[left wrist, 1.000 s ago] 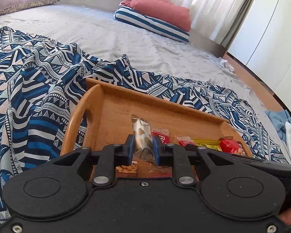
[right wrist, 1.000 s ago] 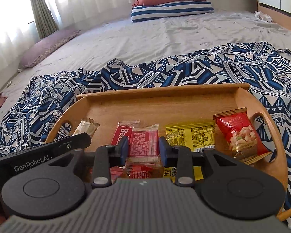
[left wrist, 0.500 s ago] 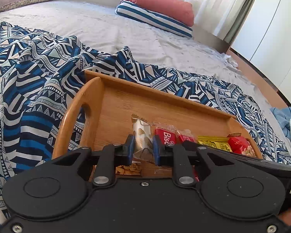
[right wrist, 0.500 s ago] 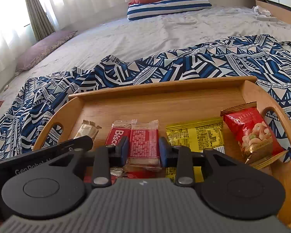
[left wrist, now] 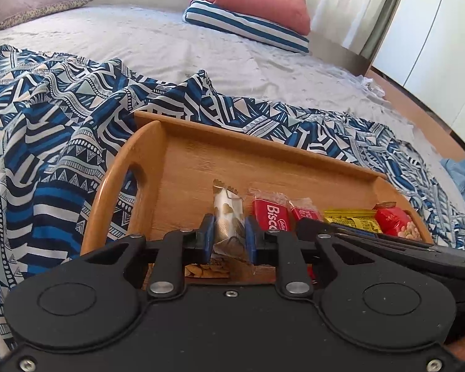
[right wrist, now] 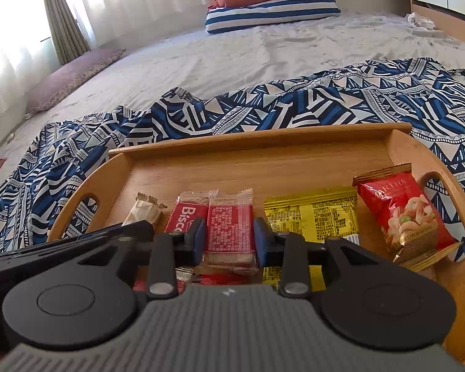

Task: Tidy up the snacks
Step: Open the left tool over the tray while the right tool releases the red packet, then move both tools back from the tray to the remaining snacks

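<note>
A wooden tray with handle cut-outs rests on the patterned blanket. My left gripper is shut on a silver-white snack bar at the tray's left side. My right gripper is shut on a red clear-wrapped biscuit pack in the middle. Beside it lies a red Biscoff pack. To the right lie a yellow packet and a red nut bag. The snack bar shows left of the Biscoff pack.
A blue-and-white patterned blanket covers the near bed. Beyond lie a grey sheet, a striped pillow under a pink one, and a purple pillow. More snack wrappers lie under the left gripper.
Both grippers keep their grips. The views have shifted slightly, so the tray and its snacks sit a little further up and more fully in view.
</note>
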Demonstrator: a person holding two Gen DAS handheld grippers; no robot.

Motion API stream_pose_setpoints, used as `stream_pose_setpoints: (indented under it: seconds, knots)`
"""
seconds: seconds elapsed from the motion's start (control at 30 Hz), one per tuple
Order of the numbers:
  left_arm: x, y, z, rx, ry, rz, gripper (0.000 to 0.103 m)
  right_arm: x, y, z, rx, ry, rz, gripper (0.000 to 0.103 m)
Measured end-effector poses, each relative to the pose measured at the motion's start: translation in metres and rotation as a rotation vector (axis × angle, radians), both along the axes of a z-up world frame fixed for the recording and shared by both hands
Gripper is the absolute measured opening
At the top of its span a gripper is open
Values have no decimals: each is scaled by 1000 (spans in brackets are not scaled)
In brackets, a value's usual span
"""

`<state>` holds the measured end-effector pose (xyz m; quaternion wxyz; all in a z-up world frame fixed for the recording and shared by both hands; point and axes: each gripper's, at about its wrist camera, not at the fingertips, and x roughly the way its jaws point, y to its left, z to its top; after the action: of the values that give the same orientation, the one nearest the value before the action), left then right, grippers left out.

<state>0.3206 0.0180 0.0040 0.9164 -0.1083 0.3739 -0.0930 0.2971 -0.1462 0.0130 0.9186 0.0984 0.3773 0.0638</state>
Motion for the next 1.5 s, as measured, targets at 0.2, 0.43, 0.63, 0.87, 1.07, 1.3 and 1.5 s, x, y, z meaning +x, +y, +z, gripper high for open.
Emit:
stream_pose_setpoints:
  seconds: [0.2,0.43,0.63,0.87,1.07,1.3,1.5]
  knots:
    - [-1,0,8,35,11,25,39,-2,-2,3,-1,2,-16,57]
    - [-25,8,28,74,-51,20,73,-17,-18,16,46,-16,-24,71]
    - [-53,11,44,103,-84,24,83,-40,-23,32,29,-57,4,79]
    - [-88,7,55,147,-100,7,88,-76,-23,47,-50,-107,49,88]
    - [-123,5,62,149,-118,-14,91,-109,-23,53,-112,-138,80,90]
    - [-162,-3,66,160,-137,-28,94,-149,-31,52,-127,-150,106,91]
    - [-190,-9,66,155,-139,-46,96,-182,-35,50,-165,-178,143,96]
